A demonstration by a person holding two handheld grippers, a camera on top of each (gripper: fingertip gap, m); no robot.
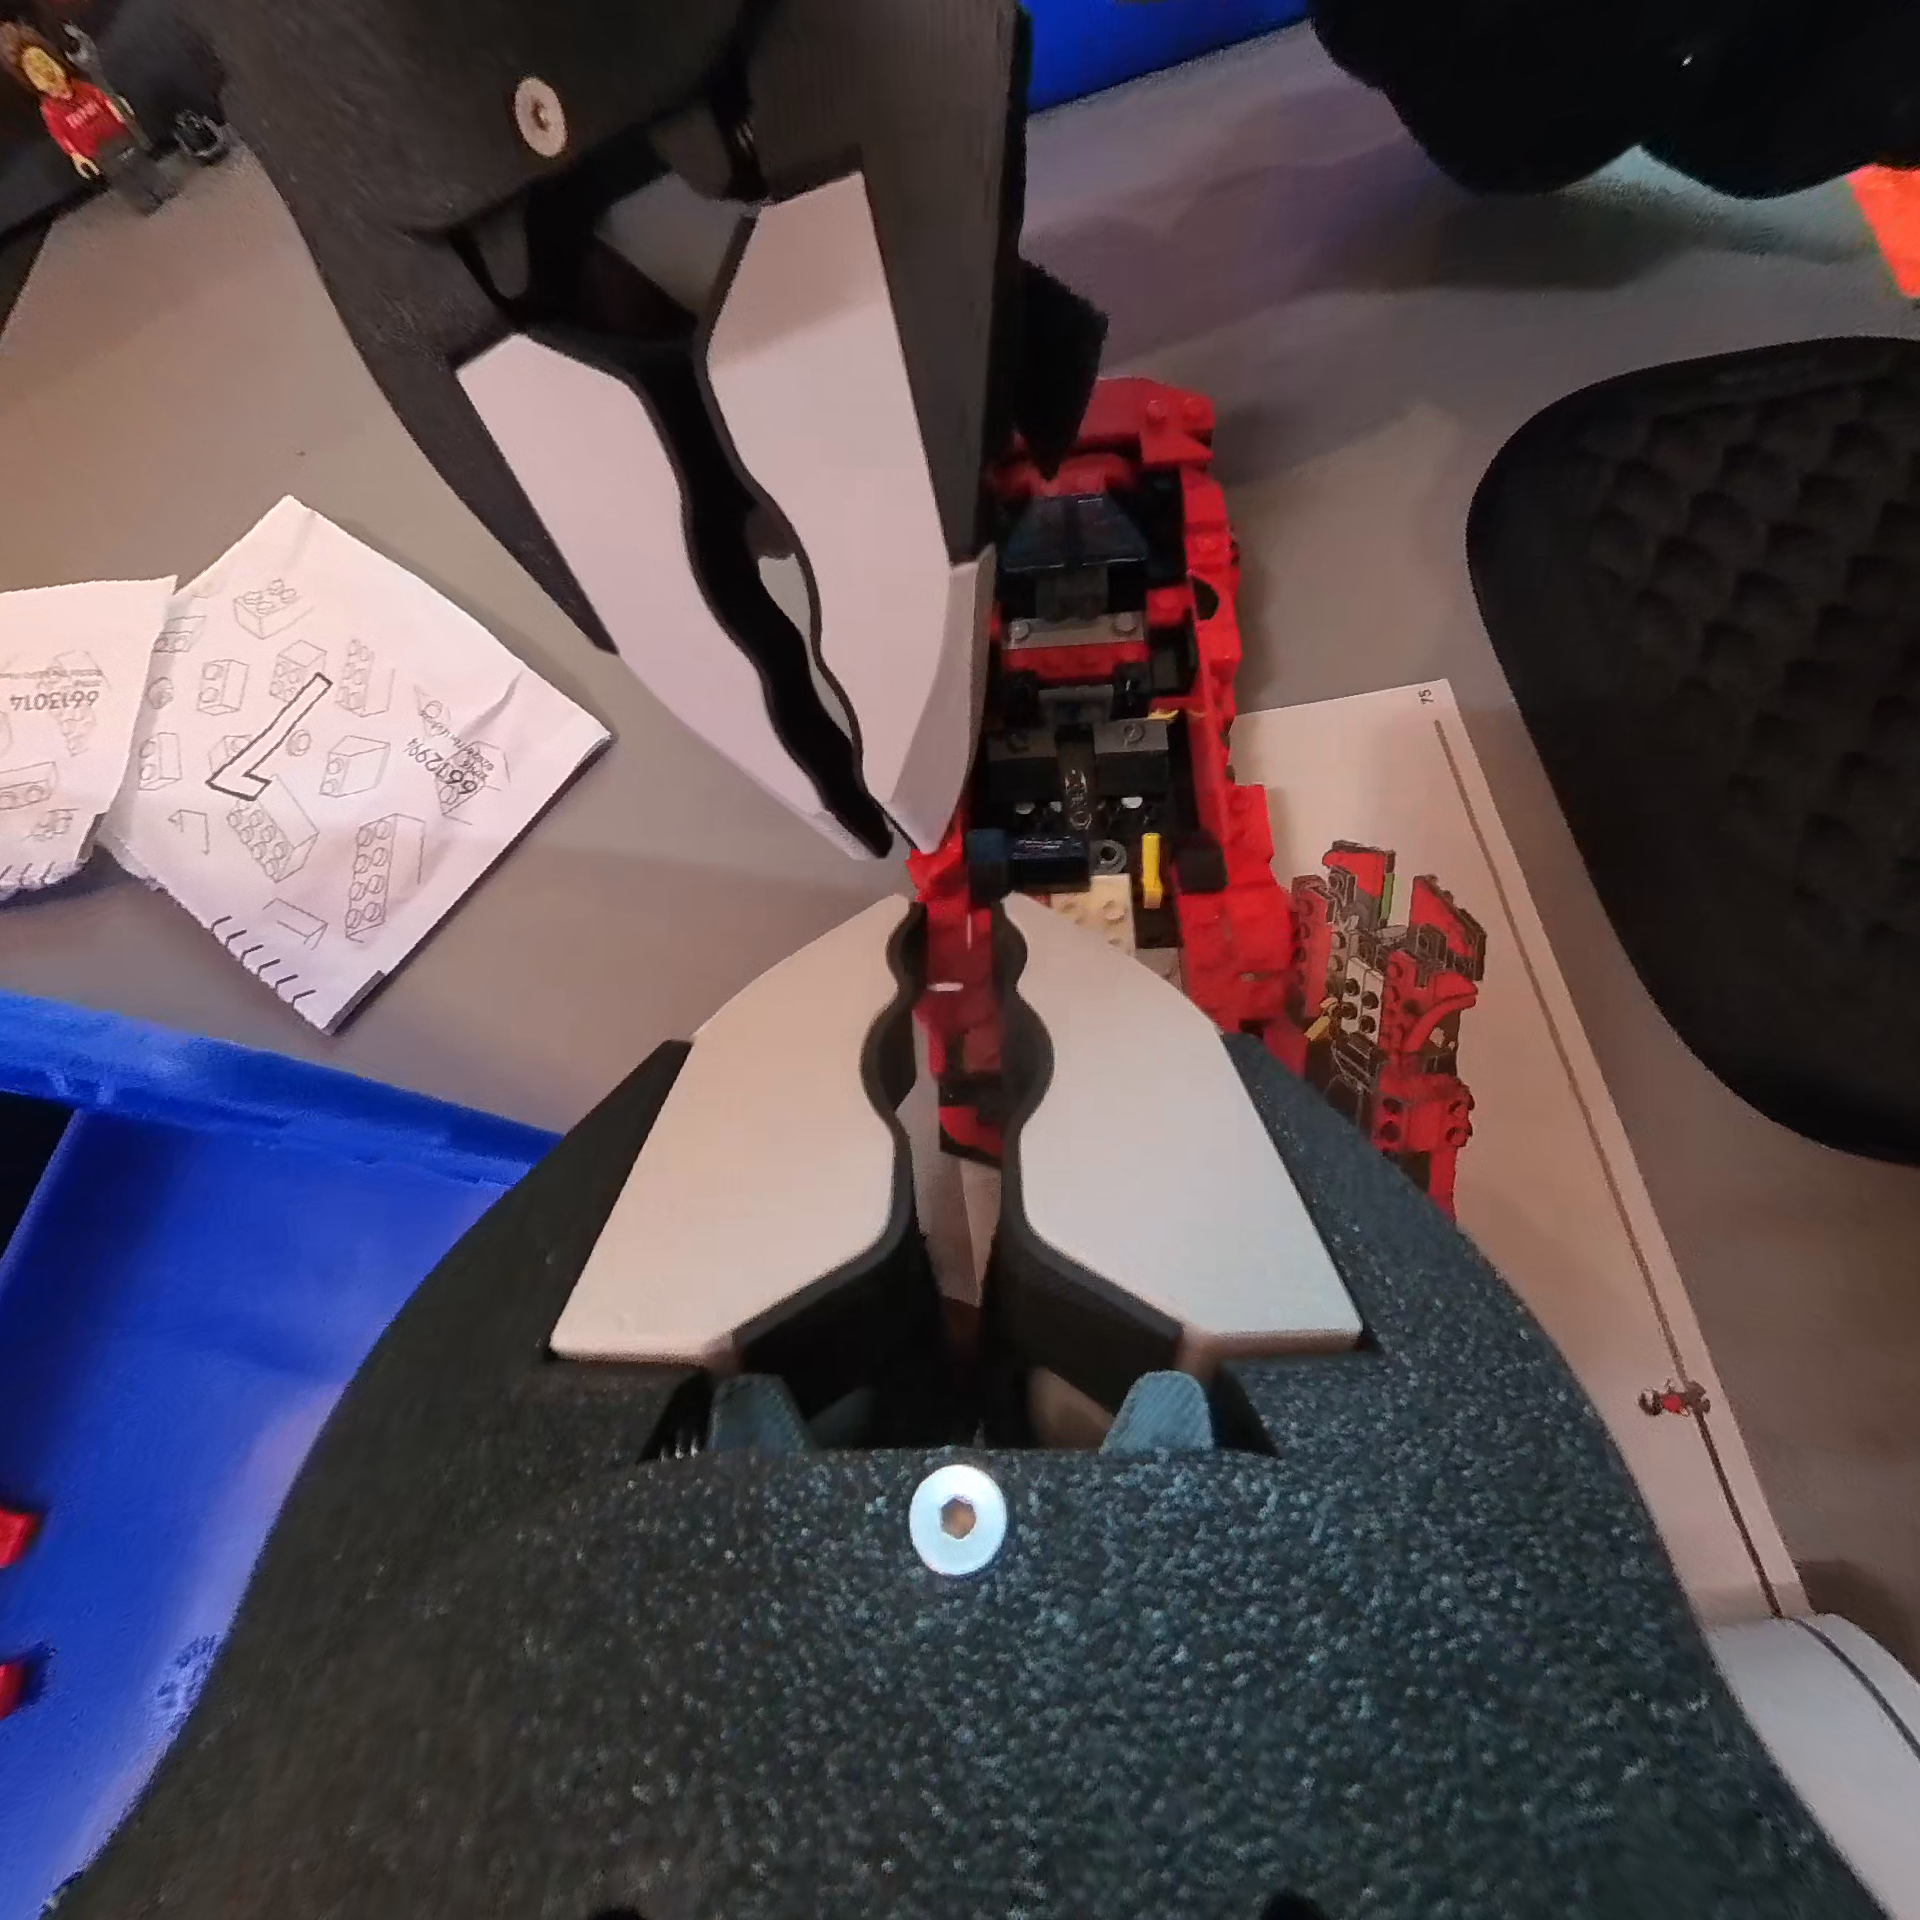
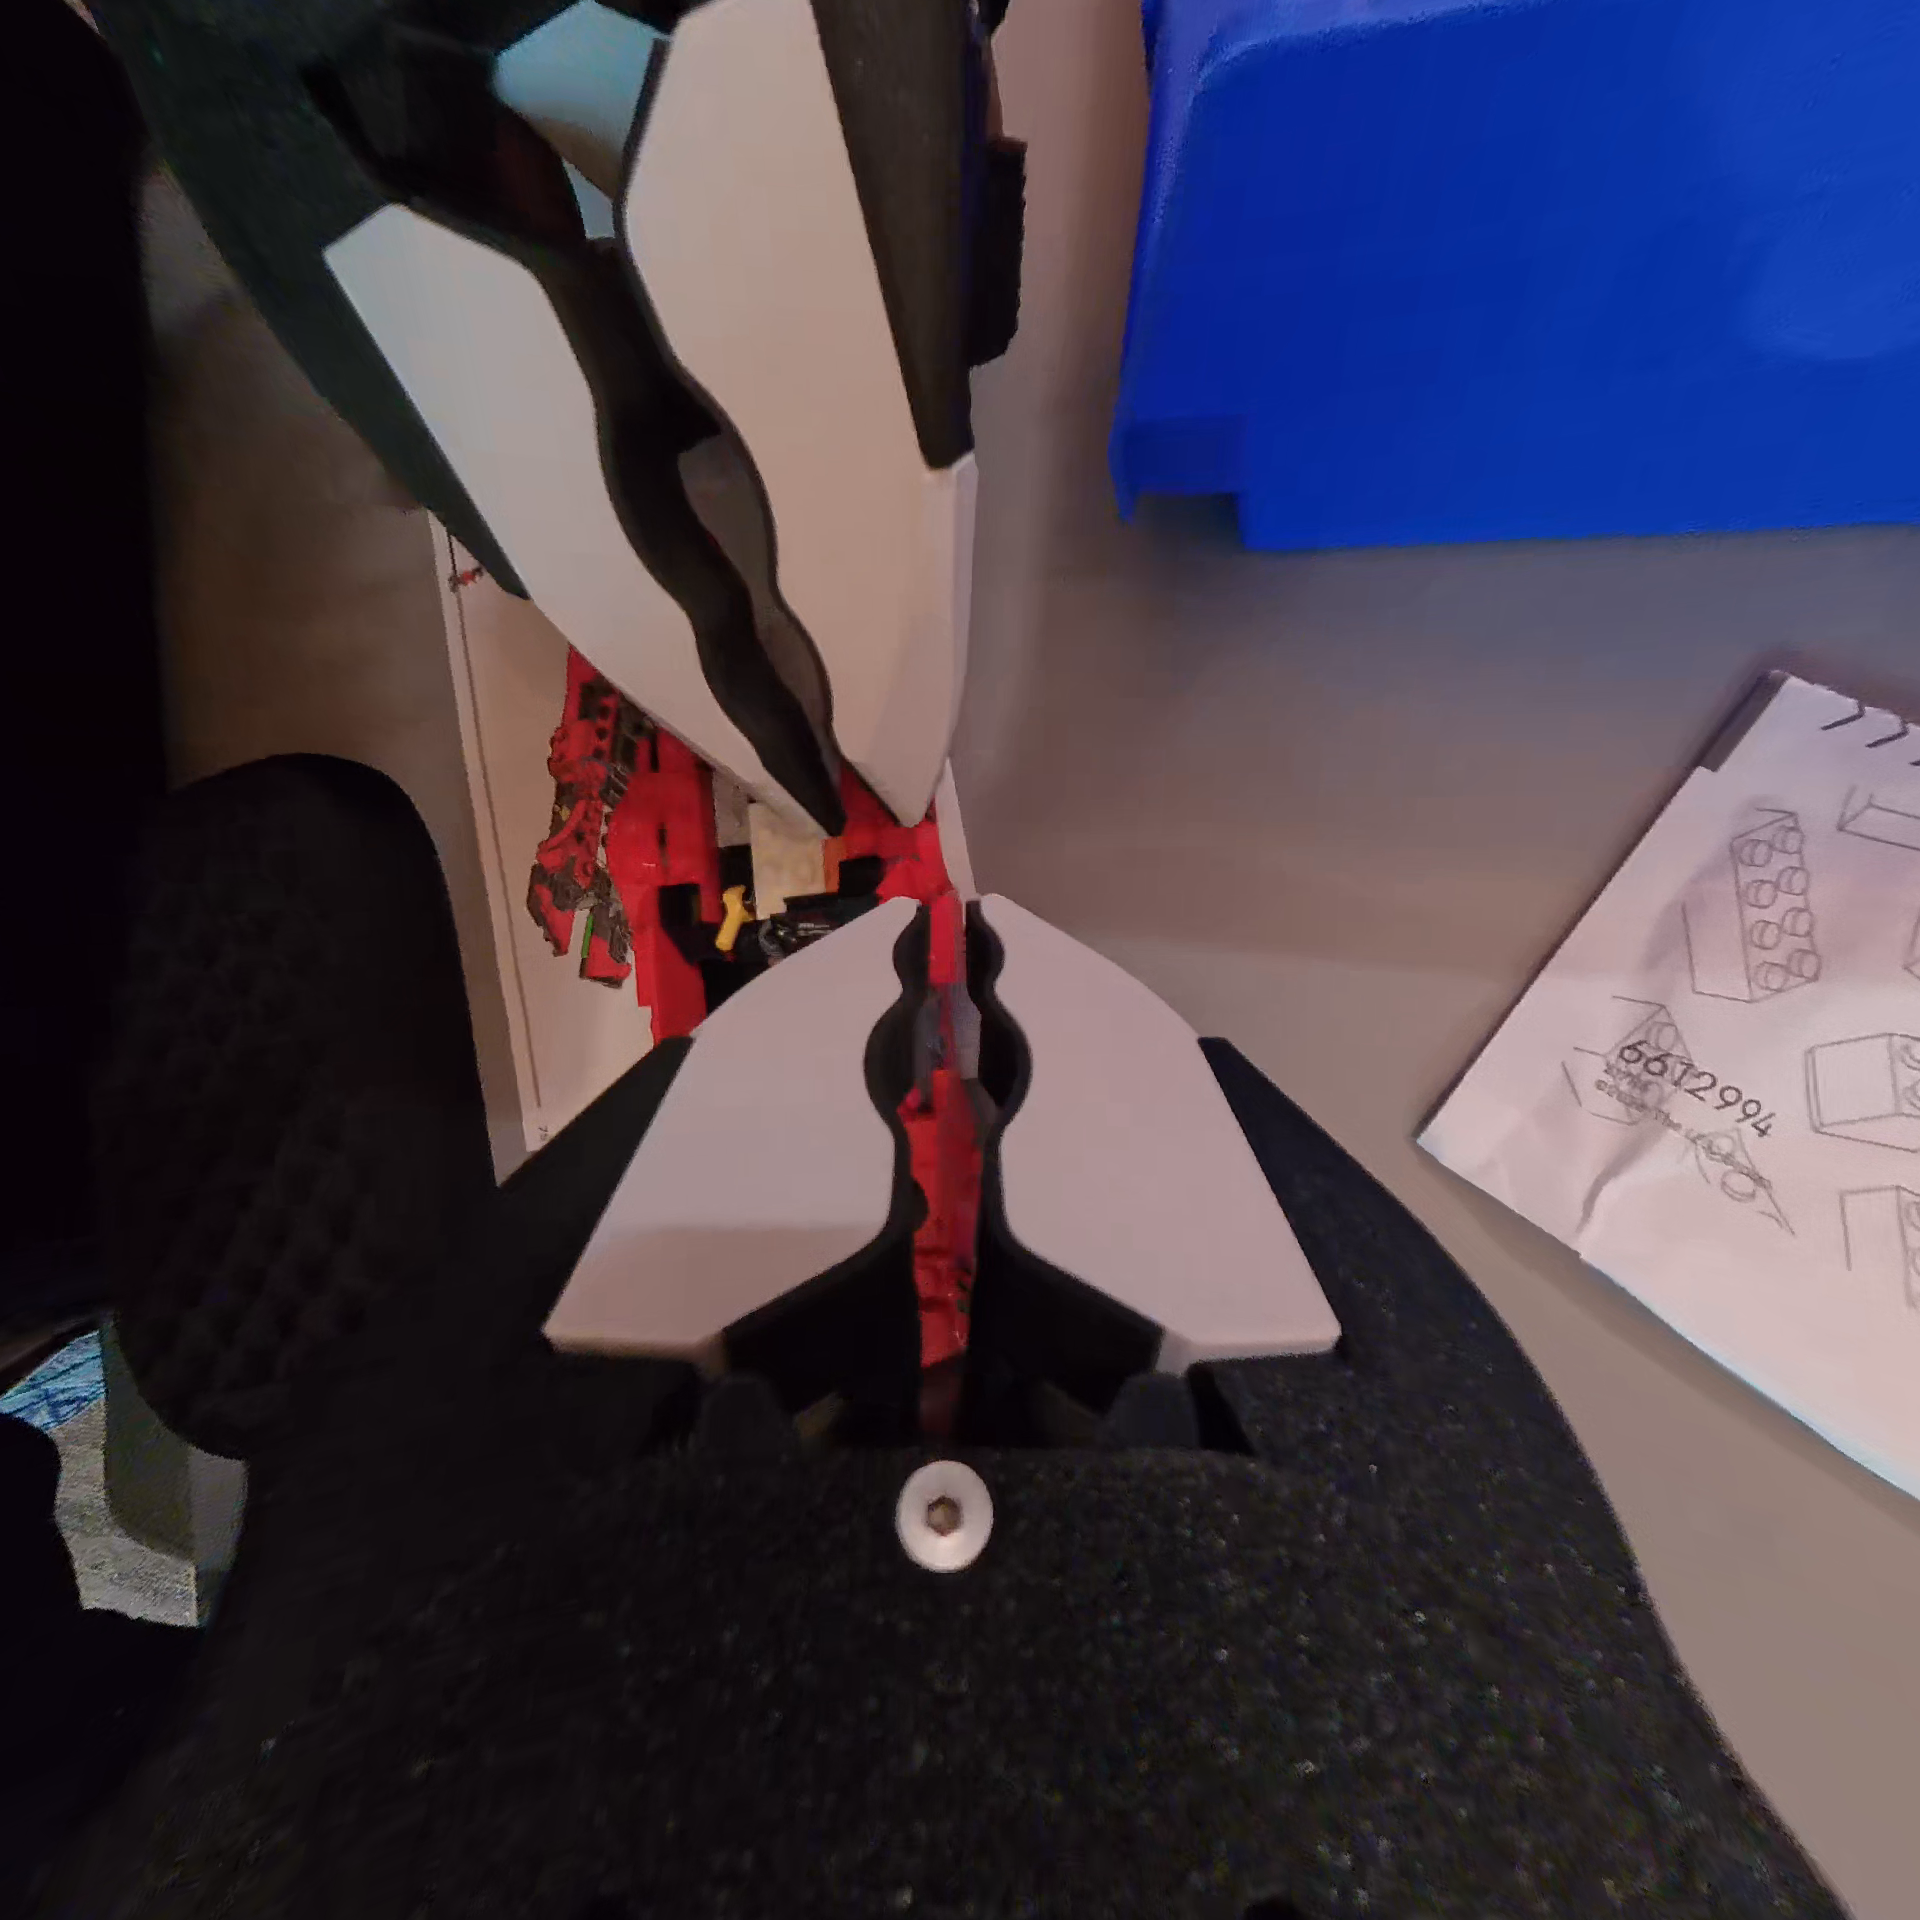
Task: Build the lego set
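A partly built red and black lego car (image 1: 1101,665) lies on the grey table, half on the open instruction booklet (image 1: 1455,997). My left gripper (image 1: 956,920) comes in from the near end, its jaws almost closed on the car's red side wall. My right gripper (image 1: 883,831) comes down from the opposite end, its tips together at the same red edge. In the right wrist view my right gripper (image 2: 940,909) has a thin red part of the car (image 2: 675,831) between its jaws, and the left gripper (image 2: 883,821) meets it tip to tip. The contact points are mostly hidden by the fingers.
A blue parts bin (image 1: 156,1195) stands left of the car and also shows in the right wrist view (image 2: 1507,260). Torn white paper bags (image 1: 312,748) lie beside it. A black textured pad (image 1: 1745,727) lies on the right. A minifigure (image 1: 88,114) stands far left. The grippers are tip to tip, or close to it.
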